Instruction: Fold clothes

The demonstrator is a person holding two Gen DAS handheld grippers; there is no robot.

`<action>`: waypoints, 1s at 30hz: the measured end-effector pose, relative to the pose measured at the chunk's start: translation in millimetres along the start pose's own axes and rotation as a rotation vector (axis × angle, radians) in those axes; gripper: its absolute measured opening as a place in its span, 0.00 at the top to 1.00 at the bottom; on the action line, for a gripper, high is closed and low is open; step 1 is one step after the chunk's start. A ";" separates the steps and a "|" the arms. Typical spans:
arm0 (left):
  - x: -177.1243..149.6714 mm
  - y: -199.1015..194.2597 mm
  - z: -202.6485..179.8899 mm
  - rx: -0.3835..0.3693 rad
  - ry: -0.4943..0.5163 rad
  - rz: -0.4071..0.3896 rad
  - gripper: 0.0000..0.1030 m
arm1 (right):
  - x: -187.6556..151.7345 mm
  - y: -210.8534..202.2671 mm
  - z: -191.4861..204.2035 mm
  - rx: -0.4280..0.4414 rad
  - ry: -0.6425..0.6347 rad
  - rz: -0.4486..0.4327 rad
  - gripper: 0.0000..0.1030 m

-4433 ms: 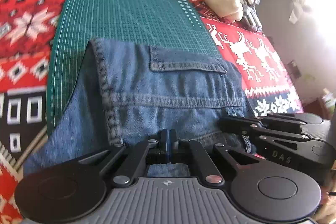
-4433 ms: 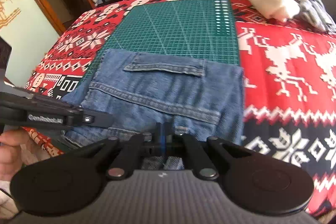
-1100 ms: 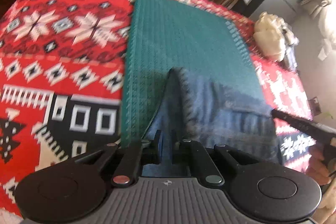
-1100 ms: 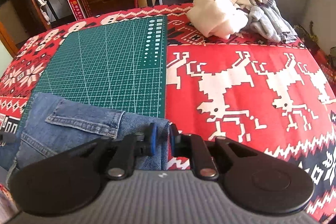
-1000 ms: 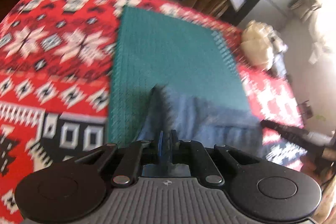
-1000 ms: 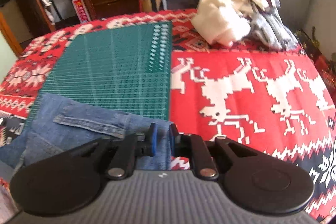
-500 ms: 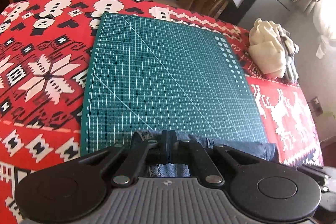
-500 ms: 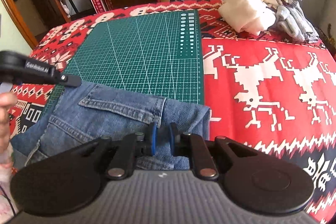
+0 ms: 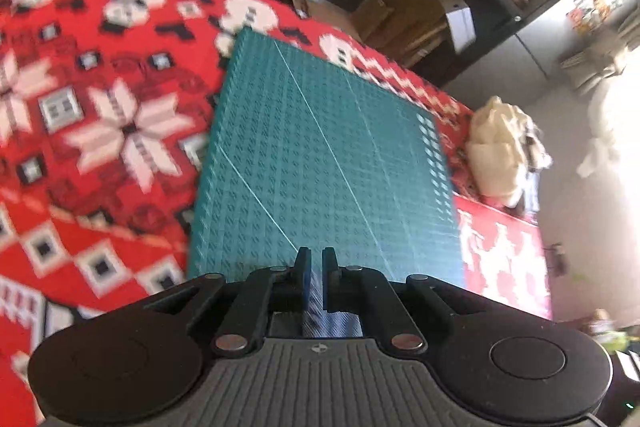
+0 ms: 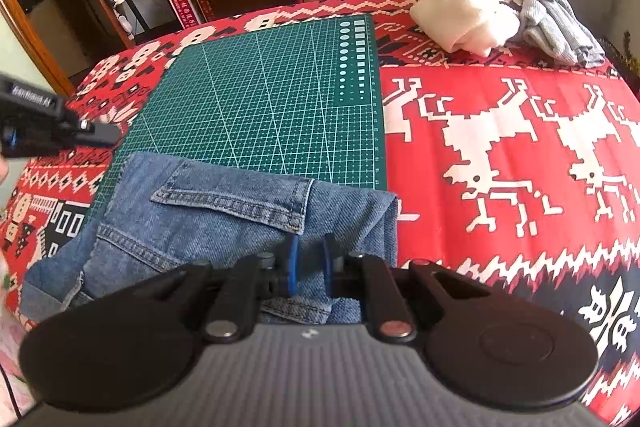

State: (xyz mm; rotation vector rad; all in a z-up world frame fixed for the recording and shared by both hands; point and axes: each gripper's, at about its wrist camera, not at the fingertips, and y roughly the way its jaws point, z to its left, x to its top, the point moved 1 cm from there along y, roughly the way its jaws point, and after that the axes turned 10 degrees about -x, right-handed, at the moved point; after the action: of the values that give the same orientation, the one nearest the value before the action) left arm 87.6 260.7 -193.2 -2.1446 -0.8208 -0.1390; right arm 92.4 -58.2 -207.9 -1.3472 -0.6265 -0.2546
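Blue denim garment (image 10: 224,223) with stitched pocket flap: lies across the near edge of the green gridded cutting mat (image 10: 272,99), its right part spilling onto the red, white and black patterned cloth (image 10: 500,155).

Change: 4.4 s ago both claws were clamped on the near hem. Now the right gripper (image 10: 307,259) has its blue pads parted, denim beneath them but not pinched: released. The left gripper (image 9: 313,277) shows a narrow slot between its fingers with blue fabric visible in it; whether it is clamping that fabric, cannot tell, the view being blurred. From the right wrist camera the left gripper (image 10: 52,123) is lifted, well clear of the garment's far left corner.

Judgement: one fold appears laid down and let go; next grasp not begun.

Beyond: cream and grey heap of clothes (image 10: 504,15) at the far right of the cloth, apart from the mat.

Writing: white lettering on the left gripper's arm, too smeared to read. Red label (image 10: 182,3) on dark furniture behind, illegible.
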 end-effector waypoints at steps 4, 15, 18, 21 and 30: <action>-10.2 16.8 -10.0 0.048 0.045 0.027 0.97 | 1.0 0.1 1.2 -0.004 -0.004 0.006 0.88; -7.7 26.7 -21.8 0.173 0.139 0.007 0.98 | 4.3 -5.3 -2.9 0.011 0.014 0.008 0.87; -10.0 15.2 -33.0 0.124 0.145 -0.010 0.97 | 9.0 -18.1 -2.6 0.033 0.010 -0.024 0.87; -17.0 13.6 -45.8 0.034 0.140 0.005 0.97 | 17.3 -21.6 7.0 0.074 0.004 -0.041 0.87; -38.8 59.0 -52.6 0.103 0.178 0.072 0.97 | 20.0 10.9 39.8 0.025 -0.081 -0.055 0.94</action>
State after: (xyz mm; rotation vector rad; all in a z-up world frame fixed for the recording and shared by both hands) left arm 101.7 175.6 -211.3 -2.0286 -0.6342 -0.2412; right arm 103.5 -14.1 -202.2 -1.3227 -0.7332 -0.2374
